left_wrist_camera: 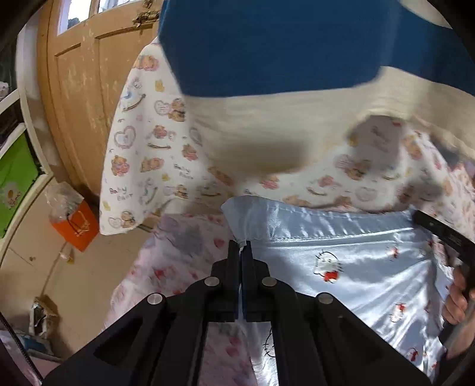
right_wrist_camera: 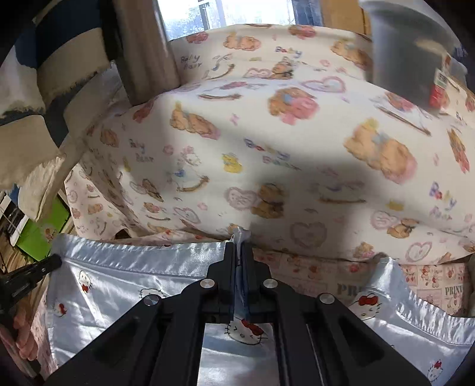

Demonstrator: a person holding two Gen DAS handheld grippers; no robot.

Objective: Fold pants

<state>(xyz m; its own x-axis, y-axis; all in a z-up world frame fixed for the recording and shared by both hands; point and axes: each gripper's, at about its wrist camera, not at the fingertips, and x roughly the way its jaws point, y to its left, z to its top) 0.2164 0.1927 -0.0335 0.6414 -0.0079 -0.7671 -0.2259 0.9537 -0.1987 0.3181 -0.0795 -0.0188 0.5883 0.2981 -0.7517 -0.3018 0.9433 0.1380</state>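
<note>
Left wrist view: sits just behind the left tongs [left_wrist_camera: 240, 252], looking along them, close over the satin pants [left_wrist_camera: 341, 252], toward a wooden door [left_wrist_camera: 89, 89].
Right wrist view: just behind the right tongs [right_wrist_camera: 239, 252], close, facing a window [right_wrist_camera: 207, 14].
Shared: the pants' hem and the bear-print cloth [left_wrist_camera: 142, 148].

The satin pants [left_wrist_camera: 341, 261] run off the lower edge in both views, their legs unseen. Motion blur smears the blue-and-cream cloth [left_wrist_camera: 282, 59] overhead. The grey container [right_wrist_camera: 415, 44] at the upper right is cropped and blurred.
</note>
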